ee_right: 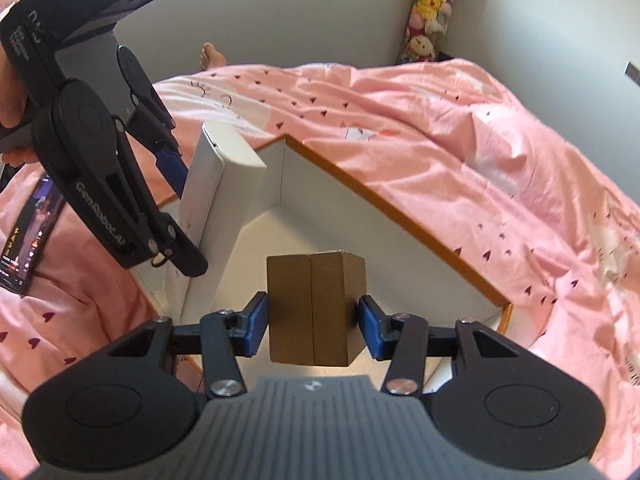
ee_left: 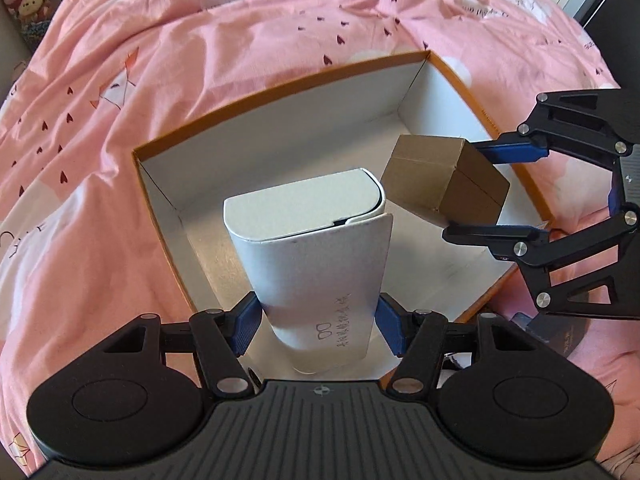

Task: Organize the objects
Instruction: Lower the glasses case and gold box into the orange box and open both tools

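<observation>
Both boxes hung over the open tray [ee_left: 280,92] on the bed: left tongs [ee_left: 316,320] clamped the white box [ee_left: 316,248], right tongs [ee_right: 312,320] the brown box [ee_right: 312,304]. Best lowered upright, side by side, not bumping

The left gripper [ee_right: 182,216] carried the brand "GenRobot.AI" in white letters along its black arm. On its grey body, at the far left, stood small white words that read about "Data Collection System", but these were hard to make out. The white box [ee_left: 316,264] had a line of handwritten black characters and a small "00" mark near its lower end.
</observation>
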The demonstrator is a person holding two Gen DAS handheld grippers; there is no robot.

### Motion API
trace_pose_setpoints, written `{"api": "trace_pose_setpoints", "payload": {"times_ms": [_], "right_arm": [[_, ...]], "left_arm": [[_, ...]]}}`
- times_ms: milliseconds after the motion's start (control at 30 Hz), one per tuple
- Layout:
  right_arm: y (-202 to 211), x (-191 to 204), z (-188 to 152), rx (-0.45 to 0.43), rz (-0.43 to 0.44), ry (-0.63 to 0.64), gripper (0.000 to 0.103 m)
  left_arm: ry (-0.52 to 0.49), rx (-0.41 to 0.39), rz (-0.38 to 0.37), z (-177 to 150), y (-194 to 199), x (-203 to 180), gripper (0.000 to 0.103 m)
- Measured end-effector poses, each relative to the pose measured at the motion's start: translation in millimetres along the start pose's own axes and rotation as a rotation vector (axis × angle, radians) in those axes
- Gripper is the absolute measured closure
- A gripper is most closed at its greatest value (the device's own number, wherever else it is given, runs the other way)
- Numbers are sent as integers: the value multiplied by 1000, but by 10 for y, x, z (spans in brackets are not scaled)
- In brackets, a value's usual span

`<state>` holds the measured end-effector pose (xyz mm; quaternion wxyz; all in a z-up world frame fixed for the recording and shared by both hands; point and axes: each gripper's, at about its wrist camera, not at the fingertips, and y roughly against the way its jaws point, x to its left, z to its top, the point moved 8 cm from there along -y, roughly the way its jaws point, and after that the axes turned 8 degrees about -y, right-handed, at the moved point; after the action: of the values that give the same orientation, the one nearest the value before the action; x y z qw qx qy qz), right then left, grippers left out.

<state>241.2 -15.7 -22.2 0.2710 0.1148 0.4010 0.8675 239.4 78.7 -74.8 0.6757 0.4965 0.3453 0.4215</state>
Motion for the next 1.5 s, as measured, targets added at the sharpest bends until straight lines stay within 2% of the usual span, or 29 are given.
{"api": "trace_pose_setpoints", "payload": {"times_ms": [233, 500, 633, 733, 800, 833, 1000, 1167, 1367, 1500], "right_arm": [[-301, -129, -116, 51, 55, -37, 55], [-661, -139, -190, 114, 107, -25, 56], [-798, -187, -206, 144, 137, -60, 56], [-869, -238, -225, 161, 132, -70, 56], [-902, -262, -247, 171, 128, -72, 56], [-910, -267, -257, 175, 129, -74, 56], [-930, -243, -243, 180, 134, -64, 56], [-956, -195, -247, 200, 131, -43, 56], [-971, -219, -282, 237, 118, -16, 52], [-953, -243, -311, 249, 117, -4, 52]], "left_arm": [[-22, 125, 4, -59, -395, 10, 32], [-12, 194, 20, 60, -563, 78, 31], [14, 223, 34, 103, -685, 125, 31], [20, 257, 63, 87, -796, 174, 35], [18, 288, 73, 43, -867, 200, 44], [24, 295, 68, 27, -882, 209, 43], [42, 284, 66, 1, -843, 259, 41], [-3, 189, 23, 93, -681, 227, 41], [-115, 56, 55, 350, -578, 222, 37], [-251, 34, 85, 432, -659, 84, 37]]}}
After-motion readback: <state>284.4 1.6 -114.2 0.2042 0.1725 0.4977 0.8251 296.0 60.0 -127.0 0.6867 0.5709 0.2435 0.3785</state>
